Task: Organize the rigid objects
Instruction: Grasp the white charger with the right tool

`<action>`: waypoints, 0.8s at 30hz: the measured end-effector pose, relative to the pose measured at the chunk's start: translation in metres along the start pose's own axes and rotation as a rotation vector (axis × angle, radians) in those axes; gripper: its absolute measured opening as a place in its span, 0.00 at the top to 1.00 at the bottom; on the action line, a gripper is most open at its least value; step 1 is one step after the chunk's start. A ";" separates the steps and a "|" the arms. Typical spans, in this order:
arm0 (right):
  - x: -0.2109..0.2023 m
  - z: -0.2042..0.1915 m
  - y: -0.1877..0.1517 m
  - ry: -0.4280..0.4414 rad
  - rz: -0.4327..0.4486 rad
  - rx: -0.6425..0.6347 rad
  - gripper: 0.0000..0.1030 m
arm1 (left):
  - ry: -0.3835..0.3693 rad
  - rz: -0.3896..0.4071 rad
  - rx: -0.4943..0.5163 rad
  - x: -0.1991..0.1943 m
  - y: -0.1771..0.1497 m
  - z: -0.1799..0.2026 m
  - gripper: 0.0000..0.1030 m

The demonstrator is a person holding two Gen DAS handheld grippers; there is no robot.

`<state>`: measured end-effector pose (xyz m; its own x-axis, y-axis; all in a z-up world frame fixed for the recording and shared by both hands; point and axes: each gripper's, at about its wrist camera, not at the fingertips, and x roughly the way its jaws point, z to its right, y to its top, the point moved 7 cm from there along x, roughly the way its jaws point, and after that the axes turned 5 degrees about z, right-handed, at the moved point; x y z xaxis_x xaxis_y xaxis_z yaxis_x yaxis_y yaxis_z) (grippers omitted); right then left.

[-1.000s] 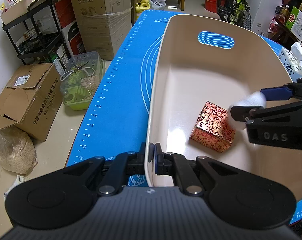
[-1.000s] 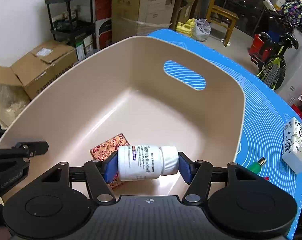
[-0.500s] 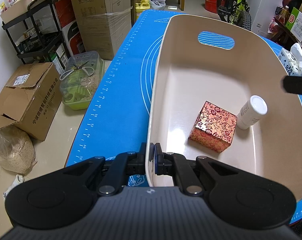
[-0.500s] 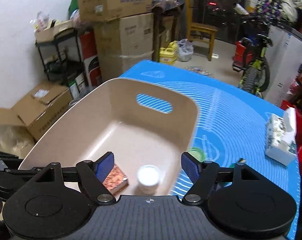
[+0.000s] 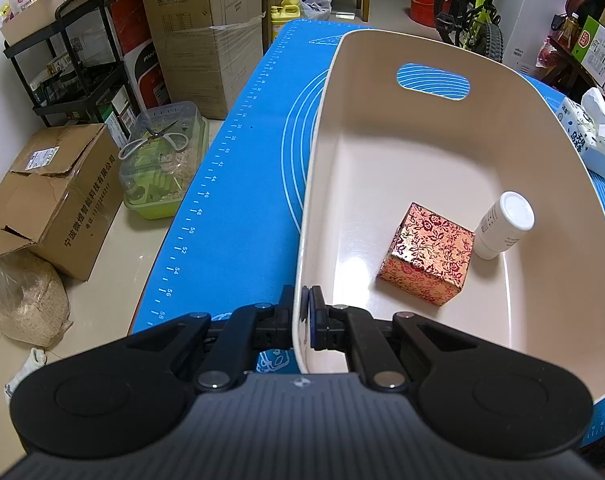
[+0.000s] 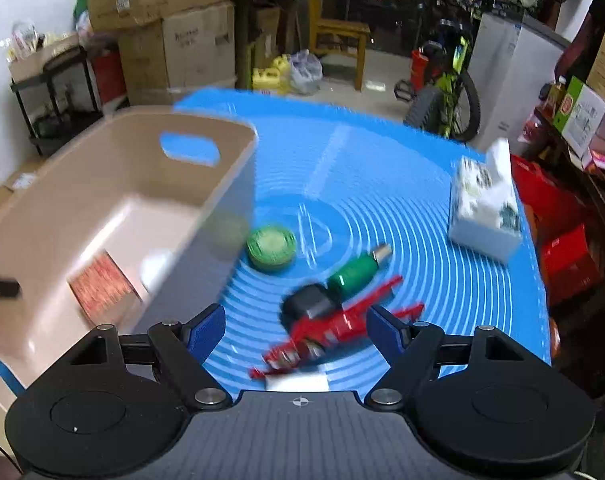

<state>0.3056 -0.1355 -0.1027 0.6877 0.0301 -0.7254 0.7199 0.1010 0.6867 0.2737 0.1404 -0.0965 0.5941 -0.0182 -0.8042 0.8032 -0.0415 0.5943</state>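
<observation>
A cream plastic bin (image 5: 326, 128) (image 6: 206, 196) stands on the blue mat (image 5: 238, 184). Inside it lie a red-gold patterned box (image 5: 428, 254) (image 6: 100, 286) and a white pill bottle (image 5: 502, 226), leaning beside the box. My left gripper (image 5: 305, 314) is shut on the bin's near rim. My right gripper (image 6: 296, 326) hovers over the mat to the right of the bin, its jaws opening, nothing pressed between them. Below it lie a red toy (image 6: 342, 326), a black object (image 6: 308, 304), a green bottle (image 6: 358, 270) and a round green tin (image 6: 271, 246). The right wrist view is motion-blurred.
A white tissue pack (image 6: 484, 208) (image 5: 584, 136) sits at the mat's right side. Cardboard boxes (image 5: 50, 192), a green plastic container (image 5: 162, 160) and a black shelf rack (image 5: 62, 60) crowd the floor on the left. A bicycle (image 6: 446, 88) and a wooden chair (image 6: 338, 36) stand beyond the table.
My right gripper let go of the white pill bottle inside the bin, opened and swung right, out of the left wrist view, over the loose items on the mat. The left gripper stayed put.
</observation>
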 end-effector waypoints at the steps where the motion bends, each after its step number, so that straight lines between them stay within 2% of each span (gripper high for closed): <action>1: 0.007 0.000 -0.006 0.001 -0.017 0.003 0.21 | 0.000 0.000 0.000 0.000 0.000 0.000 0.91; 7: 0.037 0.002 -0.041 0.010 -0.092 0.012 0.21 | 0.000 0.001 0.001 0.000 0.000 0.000 0.91; 13: 0.047 -0.007 -0.057 0.027 -0.110 0.004 0.21 | 0.000 0.000 0.000 0.000 0.000 0.000 0.91; 16: 0.047 -0.010 -0.060 0.032 -0.098 -0.010 0.24 | 0.000 0.000 0.000 0.000 0.000 0.000 0.91; 18: 0.046 -0.010 -0.060 0.058 -0.092 0.005 0.35 | 0.001 0.001 0.001 0.000 0.000 0.000 0.91; 19: 0.046 -0.010 -0.059 0.057 -0.091 0.008 0.37 | 0.001 0.000 0.001 0.000 0.000 0.000 0.91; 24: 0.037 -0.006 -0.056 0.038 -0.079 0.008 0.37 | 0.001 0.001 0.000 0.000 0.000 0.000 0.91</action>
<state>0.2902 -0.1341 -0.1683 0.6250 0.0601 -0.7783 0.7725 0.0964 0.6277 0.2734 0.1406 -0.0968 0.5950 -0.0175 -0.8035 0.8025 -0.0413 0.5952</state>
